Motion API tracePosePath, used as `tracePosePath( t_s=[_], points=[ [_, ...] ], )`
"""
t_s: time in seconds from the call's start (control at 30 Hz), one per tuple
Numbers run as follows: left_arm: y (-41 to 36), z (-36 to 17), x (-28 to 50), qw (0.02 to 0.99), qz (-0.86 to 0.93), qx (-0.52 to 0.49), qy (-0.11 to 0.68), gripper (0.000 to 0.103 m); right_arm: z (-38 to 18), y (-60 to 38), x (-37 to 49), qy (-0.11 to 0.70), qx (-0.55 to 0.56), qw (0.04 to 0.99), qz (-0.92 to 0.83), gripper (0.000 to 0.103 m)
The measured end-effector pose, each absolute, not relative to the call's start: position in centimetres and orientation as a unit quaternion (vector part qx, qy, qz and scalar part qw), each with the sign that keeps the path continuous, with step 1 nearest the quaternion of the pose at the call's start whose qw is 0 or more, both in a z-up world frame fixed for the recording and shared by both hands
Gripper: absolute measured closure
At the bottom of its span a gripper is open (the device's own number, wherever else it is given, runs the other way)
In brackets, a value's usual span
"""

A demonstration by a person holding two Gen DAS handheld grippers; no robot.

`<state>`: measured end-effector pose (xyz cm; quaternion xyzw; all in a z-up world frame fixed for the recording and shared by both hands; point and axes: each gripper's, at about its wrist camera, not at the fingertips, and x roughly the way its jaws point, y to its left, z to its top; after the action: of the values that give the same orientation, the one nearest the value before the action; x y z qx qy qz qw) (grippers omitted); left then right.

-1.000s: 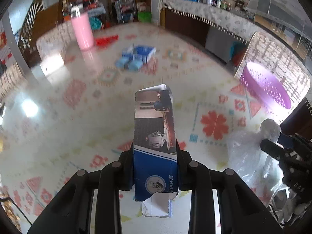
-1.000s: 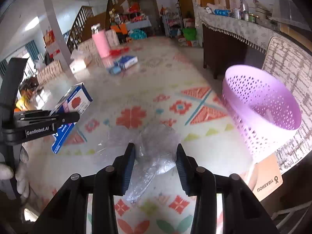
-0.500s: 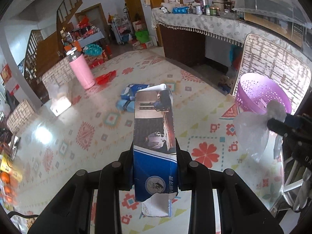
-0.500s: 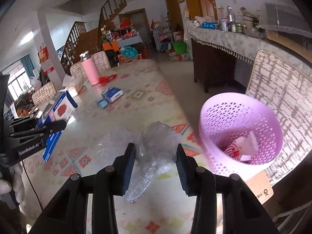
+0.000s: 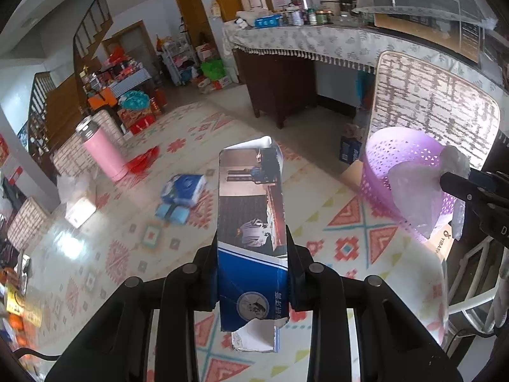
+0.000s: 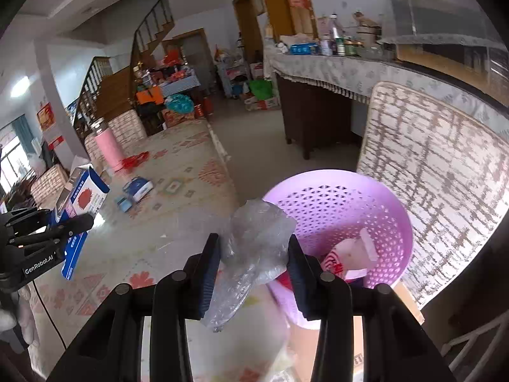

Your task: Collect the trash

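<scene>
Cardboard first, in my left wrist view: a long flat toothpaste box point(image 5: 253, 238), blue at its lower part with a round emblem, printed photos higher up, and both end flaps torn open to white card. My left gripper point(image 5: 253, 273) is clamped on its narrow sides, black pads pressing each edge, so the box stands upright straight ahead of the fingers. Ahead and to the right sits the lilac plastic basket point(image 5: 397, 172), its wall pierced all over with small triangular holes, on a glossy patterned table top point(image 5: 111, 254). In front of the basket hangs the clear plastic bag point(image 5: 416, 191), cloudy and crumpled, pinched by my right gripper point(image 5: 458, 187) coming in from the right edge. Farther ahead on the left stands a pink tumbler point(image 5: 103, 154) with a metal lid.

From the right wrist view, my right gripper point(image 6: 253, 254) is nearly closed on the same bag point(image 6: 257, 238), its ribbed dark-blue pads squeezing the wrinkled film, which bulges above them and trails below. The basket point(image 6: 375, 210) lies just ahead and right, holding a pale wrapper with red print point(image 6: 346, 254). Off to the left, my left gripper point(image 6: 68, 226) grips the box point(image 6: 84, 197), whose white face shows a red print.
</scene>
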<state>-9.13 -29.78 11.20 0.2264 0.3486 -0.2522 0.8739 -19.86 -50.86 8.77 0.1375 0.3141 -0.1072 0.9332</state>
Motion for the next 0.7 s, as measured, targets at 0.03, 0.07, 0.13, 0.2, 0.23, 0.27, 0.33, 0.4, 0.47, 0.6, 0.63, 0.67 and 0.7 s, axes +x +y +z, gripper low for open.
tracePosePath(
  t_s=[0.03, 0.07, 0.13, 0.2, 0.23, 0.27, 0.33, 0.4, 0.47, 0.6, 0.63, 0.67, 0.7],
  points=[
    [-30.5, 11.2, -9.1, 0.873, -0.256, 0.228, 0.348, 0.073, 8.7, -51.2, -19.8, 0.314, 0.139, 0.933, -0.109, 0.058],
    [-31.0, 11.2, -9.1, 0.872, -0.258, 0.23, 0.347, 0.073, 8.7, -51.7, -19.8, 0.313, 0.142, 0.932, -0.113, 0.058],
    [-32.0, 11.2, -9.2, 0.87, -0.264, 0.233, 0.345, 0.073, 8.6, -52.6, -20.0, 0.31, 0.149, 0.931, -0.12, 0.058],
    [-32.9, 11.2, -9.1, 0.869, -0.269, 0.235, 0.344, 0.073, 8.5, -53.3, -20.0, 0.308, 0.154, 0.931, -0.124, 0.058],
    [-33.4, 11.1, -9.0, 0.867, -0.272, 0.235, 0.344, 0.073, 8.5, -53.8, -20.1, 0.306, 0.158, 0.93, -0.127, 0.058],
    [-33.7, 11.0, -8.9, 0.866, -0.275, 0.236, 0.344, 0.073, 8.4, -54.3, -20.1, 0.305, 0.162, 0.93, -0.13, 0.058],
    [-34.7, 10.9, -8.7, 0.863, -0.279, 0.238, 0.346, 0.073, 8.4, -55.0, -20.2, 0.302, 0.168, 0.929, -0.133, 0.058],
    [-35.5, 10.7, -8.6, 0.86, -0.285, 0.24, 0.35, 0.073, 8.3, -55.8, -20.2, 0.3, 0.174, 0.928, -0.137, 0.058],
    [-36.3, 10.6, -8.5, 0.855, -0.292, 0.241, 0.354, 0.073, 8.3, -56.4, -20.1, 0.3, 0.178, 0.927, -0.14, 0.058],
    [-38.5, 10.6, -8.7, 0.849, -0.306, 0.252, 0.351, 0.073, 8.0, -57.3, -19.8, 0.301, 0.183, 0.925, -0.144, 0.058],
    [-38.8, 10.6, -8.8, 0.848, -0.309, 0.253, 0.349, 0.073, 8.0, -57.5, -19.7, 0.301, 0.185, 0.924, -0.145, 0.058],
    [-39.2, 10.7, -8.9, 0.847, -0.312, 0.254, 0.347, 0.073, 7.9, -57.7, -19.7, 0.301, 0.186, 0.924, -0.146, 0.058],
    [-39.7, 10.7, -9.0, 0.846, -0.316, 0.256, 0.345, 0.073, 7.9, -57.9, -19.7, 0.301, 0.187, 0.924, -0.147, 0.058]
  ],
)
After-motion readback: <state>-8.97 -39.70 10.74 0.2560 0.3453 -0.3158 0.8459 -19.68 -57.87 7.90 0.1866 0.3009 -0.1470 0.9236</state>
